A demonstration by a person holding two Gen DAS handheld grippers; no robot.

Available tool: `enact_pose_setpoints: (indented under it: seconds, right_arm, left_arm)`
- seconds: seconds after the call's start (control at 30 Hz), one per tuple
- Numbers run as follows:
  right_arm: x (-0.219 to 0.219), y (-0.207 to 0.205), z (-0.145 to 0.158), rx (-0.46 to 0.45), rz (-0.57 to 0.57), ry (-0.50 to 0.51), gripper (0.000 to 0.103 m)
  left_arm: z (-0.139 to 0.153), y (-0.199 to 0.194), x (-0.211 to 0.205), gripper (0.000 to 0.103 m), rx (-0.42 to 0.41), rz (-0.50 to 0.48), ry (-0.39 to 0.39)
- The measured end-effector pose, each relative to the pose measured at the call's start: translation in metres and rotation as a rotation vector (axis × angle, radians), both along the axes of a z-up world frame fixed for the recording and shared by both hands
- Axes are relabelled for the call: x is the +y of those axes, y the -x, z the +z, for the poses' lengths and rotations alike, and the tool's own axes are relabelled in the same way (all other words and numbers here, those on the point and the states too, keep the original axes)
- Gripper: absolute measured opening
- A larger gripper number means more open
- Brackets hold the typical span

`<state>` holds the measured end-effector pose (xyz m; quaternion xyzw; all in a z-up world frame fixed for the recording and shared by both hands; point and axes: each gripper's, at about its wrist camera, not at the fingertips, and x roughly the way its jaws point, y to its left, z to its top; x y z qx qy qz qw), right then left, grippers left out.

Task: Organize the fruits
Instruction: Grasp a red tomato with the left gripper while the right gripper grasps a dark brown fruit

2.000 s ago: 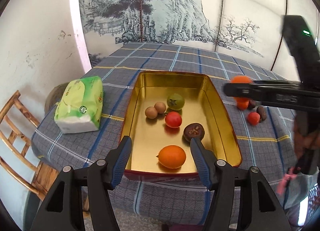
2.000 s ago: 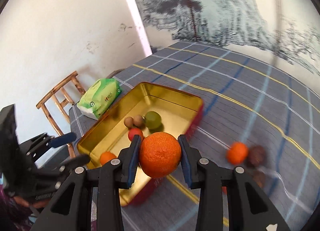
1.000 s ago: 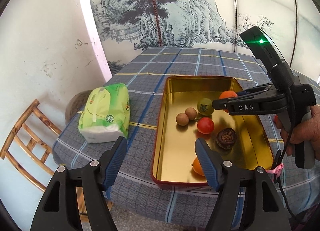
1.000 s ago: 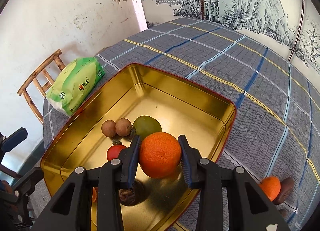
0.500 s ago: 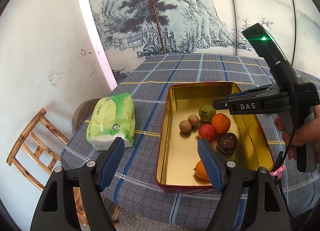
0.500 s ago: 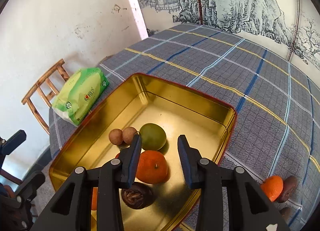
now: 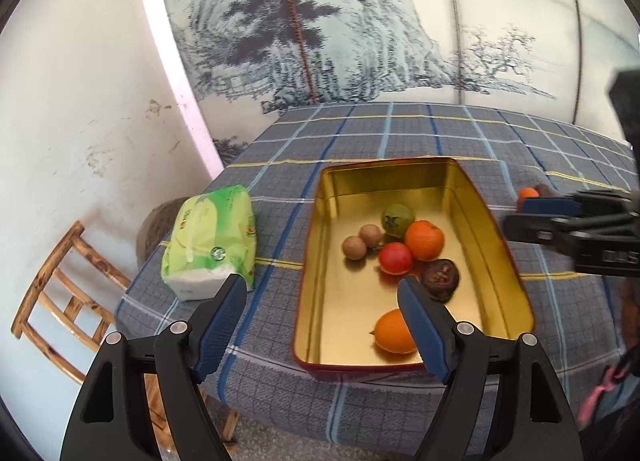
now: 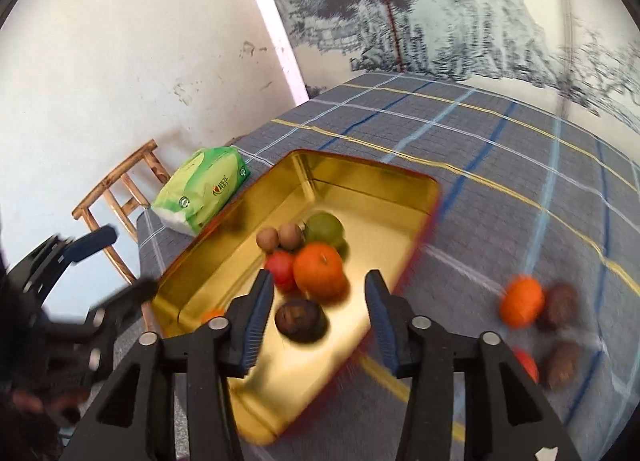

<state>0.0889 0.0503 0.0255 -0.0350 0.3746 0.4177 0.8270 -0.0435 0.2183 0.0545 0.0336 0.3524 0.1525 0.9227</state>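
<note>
Inside gold tray [image 7: 316,261], round glossy orange mandarin [image 7: 424,240] among fruit, left gripper [image 7: 322,321] and right gripper [image 8: 318,321] both spread, empty.

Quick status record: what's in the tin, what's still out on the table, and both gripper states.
tin: gold, on plaid tablecloth
in tin: tangerine, second orange fruit, tomato, green fruit, two brown longans, dark wrinkled fruit
outside tin: small orange, several blurred dark and red fruits
left gripper: open, empty
right gripper: open, empty
tissue pack: left of tin
</note>
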Motion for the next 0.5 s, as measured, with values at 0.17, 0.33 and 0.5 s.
enact_pose_setpoints:
  seconds: [0.17,0.33,0.5]
  right_arm:
    - [-0.080,0.006,-0.006,-0.016,-0.147,0.021,0.049]
    - [-0.162,-0.001,-0.019,0.014,-0.319,0.030,0.050]
    - [-0.210,-0.005,-0.034,0.010,-0.424,0.070,0.051]
  left_arm:
    - [0.006,-0.004,-0.016,0.079,0.006,-0.101,0.048]
    - [0.012,-0.013,-0.038,0.079,0.019,-0.197,0.094]
    - [0.021,-0.032,-0.070,0.081,0.064,-0.355,0.194]
